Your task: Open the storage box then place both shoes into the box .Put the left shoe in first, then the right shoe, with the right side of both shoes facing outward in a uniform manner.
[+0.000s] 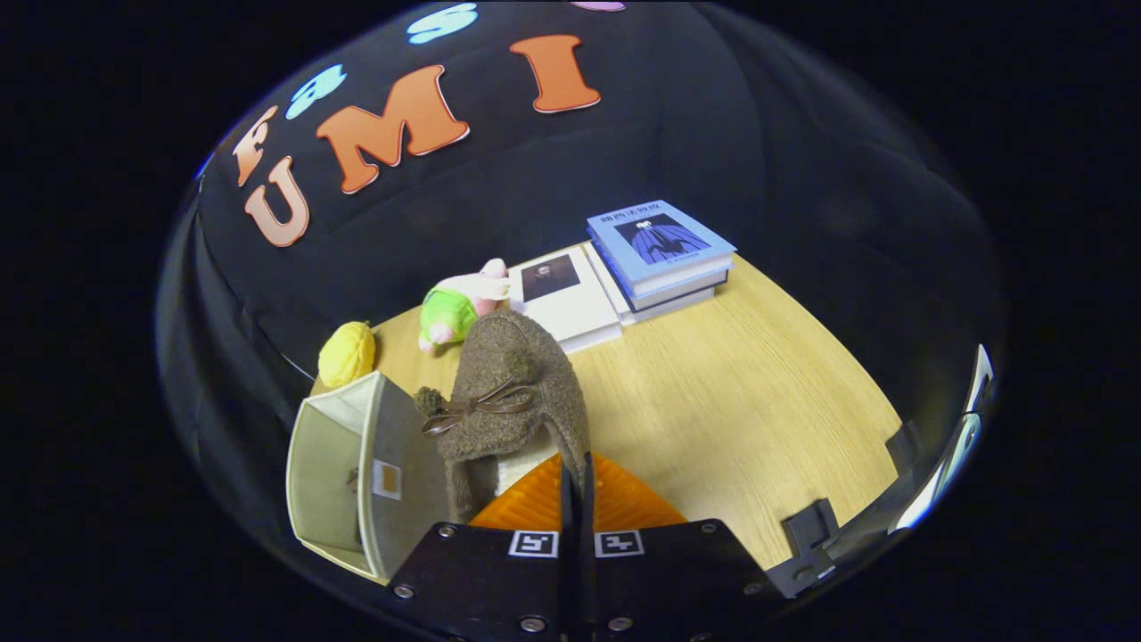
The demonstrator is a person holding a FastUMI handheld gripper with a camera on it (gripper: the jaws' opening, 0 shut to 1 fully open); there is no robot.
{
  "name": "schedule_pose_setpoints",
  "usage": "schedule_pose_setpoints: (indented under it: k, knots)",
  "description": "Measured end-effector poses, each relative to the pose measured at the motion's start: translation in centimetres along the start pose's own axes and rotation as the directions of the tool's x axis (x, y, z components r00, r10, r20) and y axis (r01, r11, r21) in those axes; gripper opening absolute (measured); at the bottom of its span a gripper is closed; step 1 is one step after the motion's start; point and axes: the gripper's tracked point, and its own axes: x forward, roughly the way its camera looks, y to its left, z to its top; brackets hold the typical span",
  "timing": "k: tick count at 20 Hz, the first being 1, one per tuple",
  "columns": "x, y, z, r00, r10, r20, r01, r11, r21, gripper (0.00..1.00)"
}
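Surface: a wooden table (740,401) is standing against the black cloth wall.
Container: a storage box (357,464) is sitting open just left of the fingers; its contents are too dim to tell.
Tool: the gripper (577,473) is pinching the brown fuzzy shoe (513,392) by its rim, fingers pressed together.
Count: one shoe, one box, three books (660,254), one plush toy (459,303), one yellow ball (348,354).

1 shoe (513,392), 1 storage box (357,473), 3 books (660,245) (2 stacked), 1 plush toy (455,308), 1 yellow ball (346,354)
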Motion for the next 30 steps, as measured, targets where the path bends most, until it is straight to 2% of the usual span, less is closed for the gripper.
schedule_pose_setpoints:
  k: [4, 8, 17, 19, 26, 28, 30]
  knots:
    - [-2.0, 4.9, 0.3, 1.000, 0.010, -0.016, -0.010, 1.000, 0.004, 0.00]
    - [-3.3, 10.5, 0.4, 0.997, 0.079, -0.006, -0.079, 0.996, 0.050, 0.00]
    - [-2.3, 19.5, -2.4, 0.990, 0.130, -0.054, -0.126, 0.990, 0.068, 0.01]
    - [-1.6, 20.4, -3.8, 0.989, 0.123, -0.077, -0.118, 0.991, 0.066, 0.00]
    - [0.8, 19.2, -7.3, 0.990, 0.013, -0.137, -0.006, 0.999, 0.048, 0.01]
    - [0.5, 19.3, -7.6, 0.988, 0.010, -0.153, 0.001, 0.997, 0.076, 0.04]
    - [-0.3, 19.5, -7.1, 0.991, 0.018, -0.136, -0.007, 0.996, 0.084, 0.19]
